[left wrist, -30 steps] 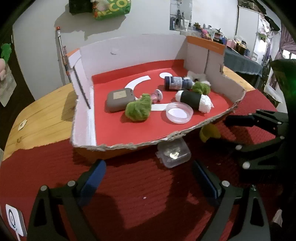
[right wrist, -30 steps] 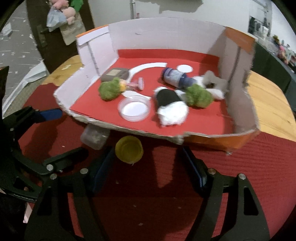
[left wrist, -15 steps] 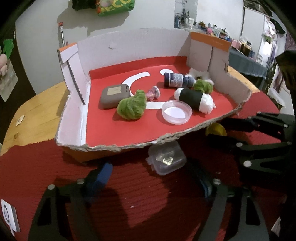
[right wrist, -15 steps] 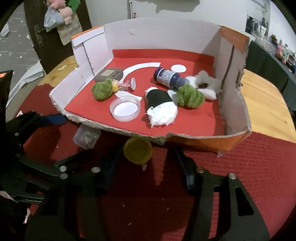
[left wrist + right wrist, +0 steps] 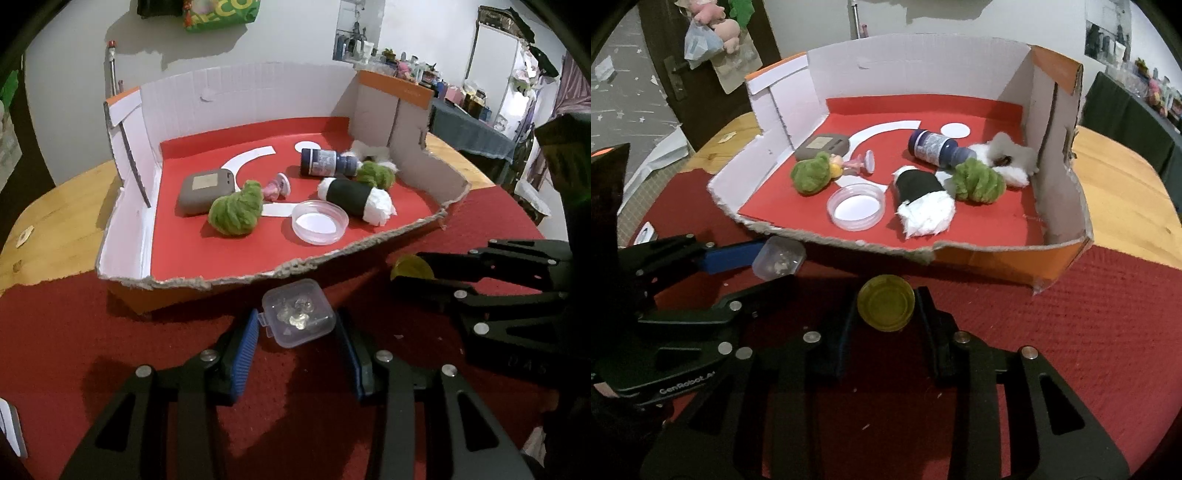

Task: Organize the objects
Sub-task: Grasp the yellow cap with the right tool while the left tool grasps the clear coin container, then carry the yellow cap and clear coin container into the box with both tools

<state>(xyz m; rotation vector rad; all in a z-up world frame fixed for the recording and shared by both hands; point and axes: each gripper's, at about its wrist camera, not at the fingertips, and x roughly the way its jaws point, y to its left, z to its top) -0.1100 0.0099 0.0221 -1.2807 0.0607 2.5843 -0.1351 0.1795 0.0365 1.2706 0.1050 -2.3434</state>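
- My left fingers (image 5: 297, 341) have just been closing around the clear plastic case (image 5: 298, 318); the pads sit at its sides, contact uncertain
- My right fingers (image 5: 886, 314) have just closed on the yellow cap (image 5: 886, 302)
- Both lie on the red cloth (image 5: 110, 350) before the cardboard tray (image 5: 229, 282)
- Squeeze the case squarely, then lift both clear of the torn front edge
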